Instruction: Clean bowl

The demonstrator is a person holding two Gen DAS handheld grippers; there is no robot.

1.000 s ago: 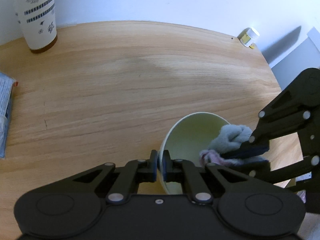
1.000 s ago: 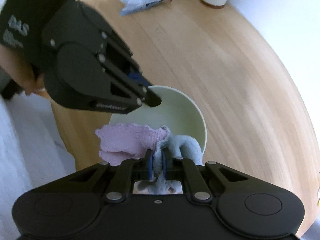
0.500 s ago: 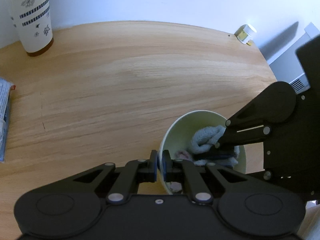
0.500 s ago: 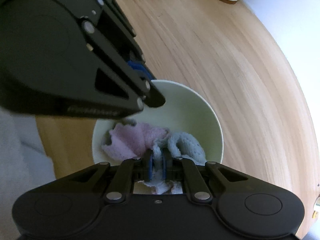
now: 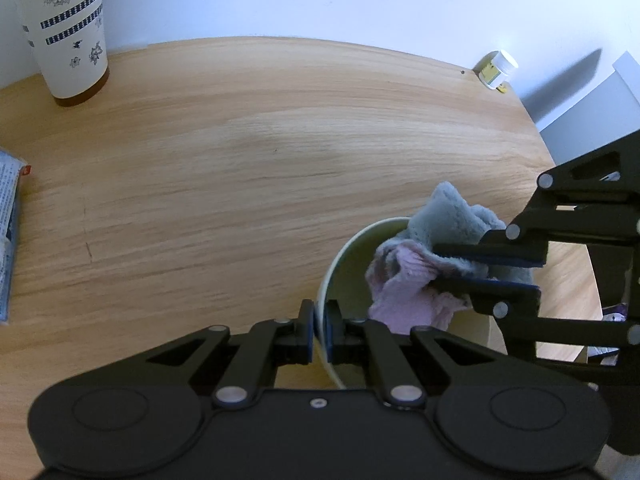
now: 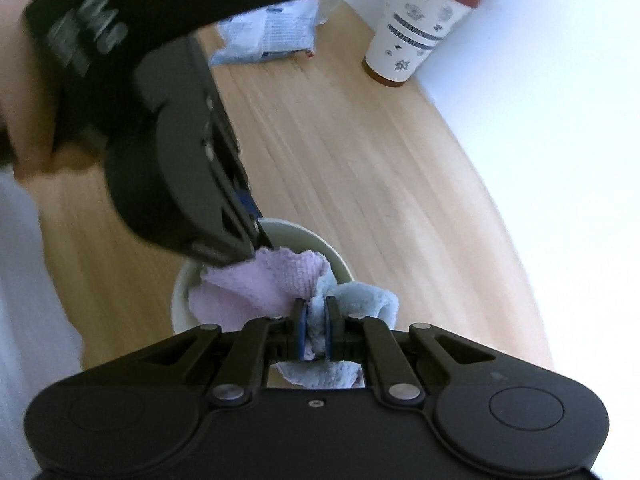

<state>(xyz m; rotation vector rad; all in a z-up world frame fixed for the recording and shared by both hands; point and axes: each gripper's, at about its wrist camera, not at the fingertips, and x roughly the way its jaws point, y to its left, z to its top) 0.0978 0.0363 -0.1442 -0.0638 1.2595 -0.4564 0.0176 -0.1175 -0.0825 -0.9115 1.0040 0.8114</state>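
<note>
Pinching the bowl (image 5: 344, 256) rim, left gripper (image 5: 319, 320); right gripper (image 6: 316, 326) clamps the cloth (image 6: 256, 288).

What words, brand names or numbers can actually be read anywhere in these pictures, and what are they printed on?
Nothing can be read with certainty.
Left gripper: pale lettering on its black body, too blurred to read.
Blue and white packet: small print, too small and blurred to read.
Paper cup: only flower and stripe patterns, no words.
Small bottle: yellow label, too small to read.
Bowl, cloth and right gripper: no text visible.
</note>
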